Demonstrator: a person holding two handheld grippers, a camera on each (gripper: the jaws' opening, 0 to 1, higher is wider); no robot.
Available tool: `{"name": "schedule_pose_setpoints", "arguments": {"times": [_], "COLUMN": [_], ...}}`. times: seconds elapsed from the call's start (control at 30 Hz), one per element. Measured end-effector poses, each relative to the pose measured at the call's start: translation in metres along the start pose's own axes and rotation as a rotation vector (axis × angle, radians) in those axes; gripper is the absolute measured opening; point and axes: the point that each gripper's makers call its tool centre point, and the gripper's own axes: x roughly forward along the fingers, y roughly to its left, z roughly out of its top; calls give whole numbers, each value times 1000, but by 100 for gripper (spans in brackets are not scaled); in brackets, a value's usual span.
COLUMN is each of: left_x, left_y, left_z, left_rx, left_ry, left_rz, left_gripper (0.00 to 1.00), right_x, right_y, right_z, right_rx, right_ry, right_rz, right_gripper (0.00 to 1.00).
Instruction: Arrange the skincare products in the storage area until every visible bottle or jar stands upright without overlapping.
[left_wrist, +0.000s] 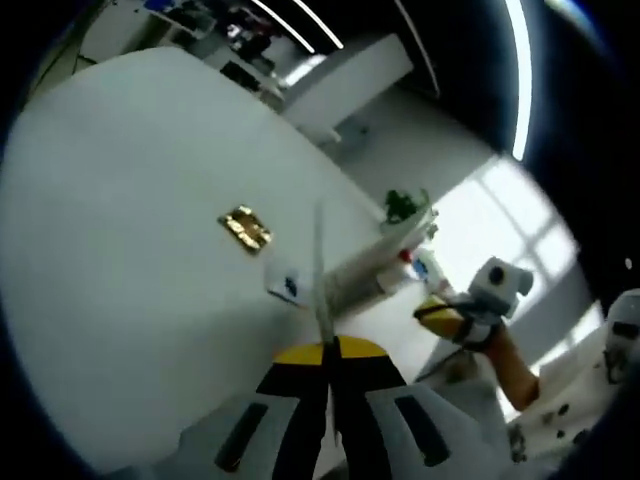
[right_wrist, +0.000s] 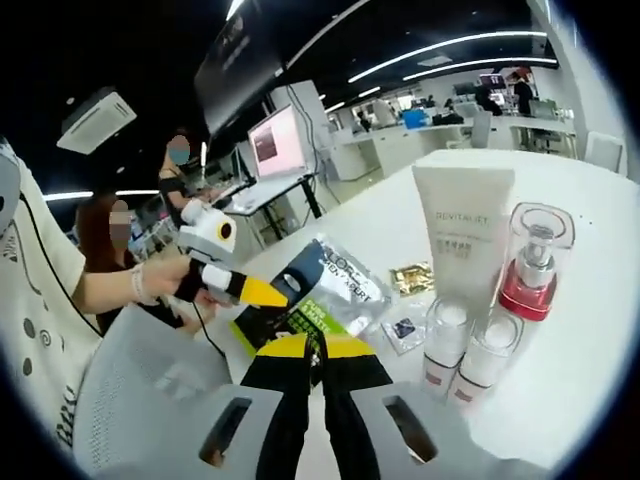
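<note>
Skincare products crowd one end of a white table (right_wrist: 600, 330) in the right gripper view: a tall white tube (right_wrist: 462, 235) standing on its cap, a clear-cased pump bottle (right_wrist: 535, 262) with a red base just beside it, and two small clear-capped bottles (right_wrist: 470, 350) upright in front, touching or nearly touching each other. A gold sachet (right_wrist: 410, 277) and a small clear sachet (right_wrist: 405, 328) lie flat near them. The right gripper (right_wrist: 320, 352) has its jaws pressed together on the lower edge of a dark foil pouch (right_wrist: 325, 290), which tilts up off the table. The left gripper (left_wrist: 326, 345), seen in its own view, is likewise closed, pinching a thin flat packet (left_wrist: 322, 270) edge-on; whether this is that same pouch cannot be told. In that view the gold sachet (left_wrist: 245, 229) lies well apart on the bare tabletop, with the bottles (left_wrist: 410, 265) clustered near the far edge. The pouch looks limp and will not stand unaided, so the careful course is probably to lay or lean it on clear table beside the tube, keeping it off the sachets and away from the top-heavy bottles, which a brush could topple.
</note>
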Motion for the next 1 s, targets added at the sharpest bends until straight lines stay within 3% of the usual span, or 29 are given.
{"name": "schedule_pose_setpoints", "arguments": {"times": [0.13,0.4,0.53,0.67,0.73,0.83,1.0], "left_x": [3,10,10,8,8,9,9], "left_y": [10,18,17,14,21,19,19], "left_z": [-12,-25,-27,-29,-27,-29,-30], "left_rx": [-23,-93,-98,-88,-95,-100,-102], "left_ry": [43,63,69,75,74,71,69], "left_rz": [20,36,37,33,33,37,37], "left_gripper": [0,0,0,0,0,0,0], "right_x": [7,23,31,36,43,53,72], "right_y": [2,1,-4,-21,-23,-26,-28], "right_z": [-5,-29,-39,-42,-46,-50,-50], "right_rx": [-11,-47,-78,-166,-150,-140,-90], "right_ry": [19,85,112,119,130,141,123], "right_rz": [0,-24,-63,-164,-166,-197,-238], "right_gripper": [5,9,11,14,20,36,50]}}
